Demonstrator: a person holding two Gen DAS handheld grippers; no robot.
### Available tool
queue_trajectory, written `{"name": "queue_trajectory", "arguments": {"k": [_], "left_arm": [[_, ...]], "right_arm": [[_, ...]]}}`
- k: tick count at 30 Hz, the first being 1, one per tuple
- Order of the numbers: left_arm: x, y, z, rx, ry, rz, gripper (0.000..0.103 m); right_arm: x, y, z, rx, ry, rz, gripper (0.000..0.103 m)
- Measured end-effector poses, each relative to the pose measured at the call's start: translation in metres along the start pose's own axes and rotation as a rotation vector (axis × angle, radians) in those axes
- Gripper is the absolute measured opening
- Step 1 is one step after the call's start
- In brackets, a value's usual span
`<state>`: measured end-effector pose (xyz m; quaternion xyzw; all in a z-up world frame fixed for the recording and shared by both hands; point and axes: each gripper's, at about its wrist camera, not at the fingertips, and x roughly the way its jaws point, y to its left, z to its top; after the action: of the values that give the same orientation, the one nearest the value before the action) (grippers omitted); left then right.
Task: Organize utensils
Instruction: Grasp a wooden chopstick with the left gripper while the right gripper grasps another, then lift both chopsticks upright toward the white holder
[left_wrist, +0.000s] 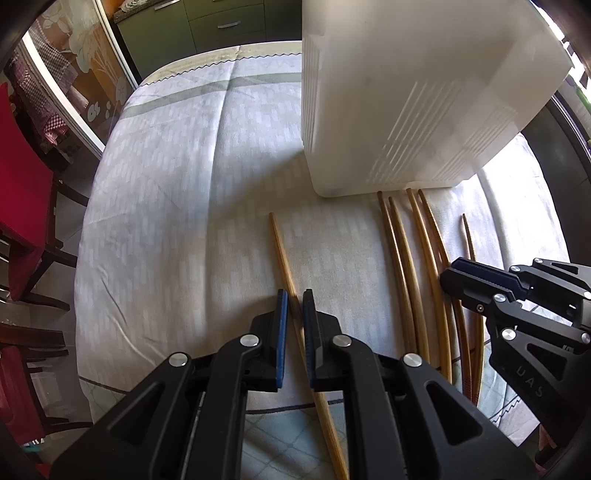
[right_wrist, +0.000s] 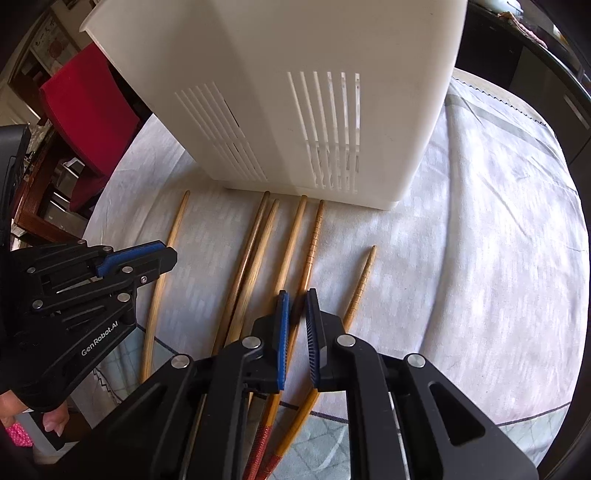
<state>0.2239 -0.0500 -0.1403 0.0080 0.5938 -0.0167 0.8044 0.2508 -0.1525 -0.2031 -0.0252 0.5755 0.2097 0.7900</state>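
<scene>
Left wrist view: your left gripper (left_wrist: 295, 295) is clamped on one chopstick (left_wrist: 282, 251); your right gripper (right_wrist: 298, 295) pinches another chopstick (right_wrist: 314, 240) before the white bin (right_wrist: 295, 92).

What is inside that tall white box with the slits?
Nothing shows. The white box is opaque, its open top lies out of frame, and the slits reveal only pale shadow. All visible chopsticks lie outside, on the tablecloth.

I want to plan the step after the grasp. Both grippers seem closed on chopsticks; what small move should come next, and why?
Probably lift both. The left gripper pinches the lone chopstick, the right gripper a ridged chopstick; both lie flat before the white holder.
</scene>
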Motion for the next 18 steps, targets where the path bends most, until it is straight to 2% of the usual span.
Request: {"name": "queue_trajectory", "arguments": {"k": [5, 11, 18], "left_arm": [[0.0, 0.0, 0.0, -0.001, -0.001, -0.001, 0.008], [-0.002, 0.005, 0.001, -0.022, 0.005, -0.034, 0.007], [-0.031, 0.008, -0.003, -0.003, -0.077, -0.049, 0.006]], "right_arm": [[-0.021, -0.007, -0.013, 0.034, -0.046, 0.073, 0.007], [-0.068, -0.013, -0.035, 0.049, -0.157, 0.136, 0.007], [-0.126, -0.034, -0.066, 0.07, -0.285, 0.174, 0.007]]}}
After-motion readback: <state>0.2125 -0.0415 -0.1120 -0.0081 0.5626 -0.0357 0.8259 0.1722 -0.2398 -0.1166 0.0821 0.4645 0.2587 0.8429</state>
